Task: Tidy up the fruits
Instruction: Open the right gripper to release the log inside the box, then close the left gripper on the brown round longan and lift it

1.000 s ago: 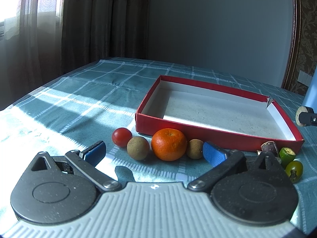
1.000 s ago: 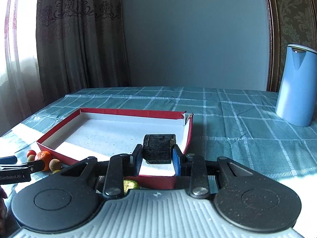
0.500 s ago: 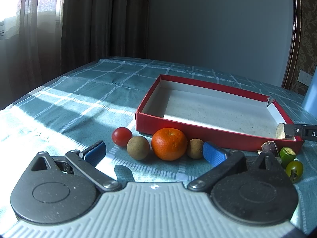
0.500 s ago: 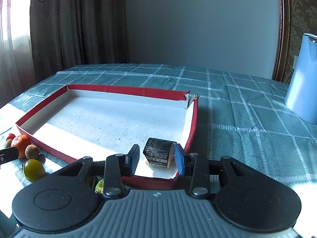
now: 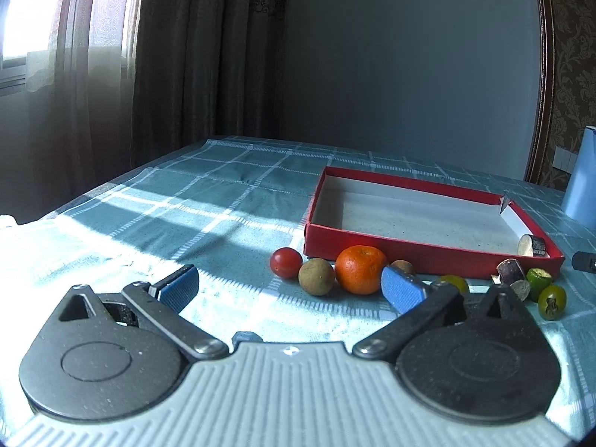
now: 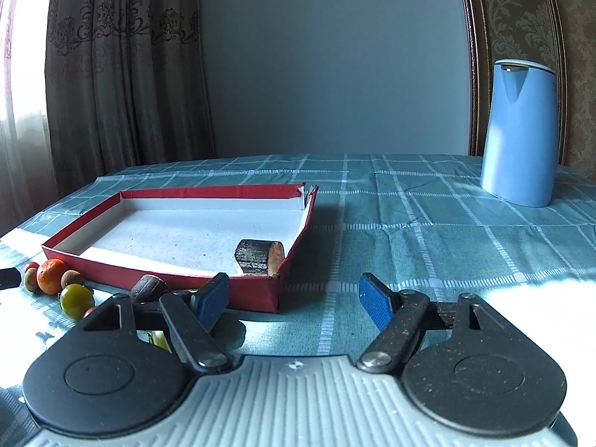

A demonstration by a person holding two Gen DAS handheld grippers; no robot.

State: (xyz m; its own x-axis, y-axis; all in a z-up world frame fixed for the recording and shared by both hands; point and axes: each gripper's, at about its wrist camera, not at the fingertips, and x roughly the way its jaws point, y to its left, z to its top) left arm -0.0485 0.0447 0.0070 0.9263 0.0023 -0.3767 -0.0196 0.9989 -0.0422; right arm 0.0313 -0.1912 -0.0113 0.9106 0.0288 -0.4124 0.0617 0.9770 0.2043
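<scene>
My right gripper [image 6: 294, 300] hangs just short of the red box's [image 6: 156, 277] near right corner, its jaws opening with nothing gripped. A dark sugarcane piece [image 6: 259, 257] lies inside that corner, apart from the pads. My left gripper [image 5: 290, 288] is open and empty, low over the cloth in front of a row of fruit: a red tomato [image 5: 285, 262], a brown longan [image 5: 316, 276], an orange [image 5: 360, 269] and a smaller brown fruit [image 5: 403, 266]. The right pad partly hides the last one. The same sugarcane piece [image 5: 532, 245] shows in the red box [image 5: 409, 257].
Right of the row lie a yellow-green tomato [image 5: 452, 282], a dark cut piece [image 5: 511, 271], a lime-green piece [image 5: 539, 278] and a green tomato [image 5: 552, 297]. A tall blue jug [image 6: 517, 132] stands at the far right on the checked teal tablecloth [image 6: 428, 231]. Curtains hang behind.
The right gripper lowered the dark piece into the box's near right corner, let it go and drew back with its jaws spreading. The left gripper shifted left, so the fruit row sits further right in its view.
</scene>
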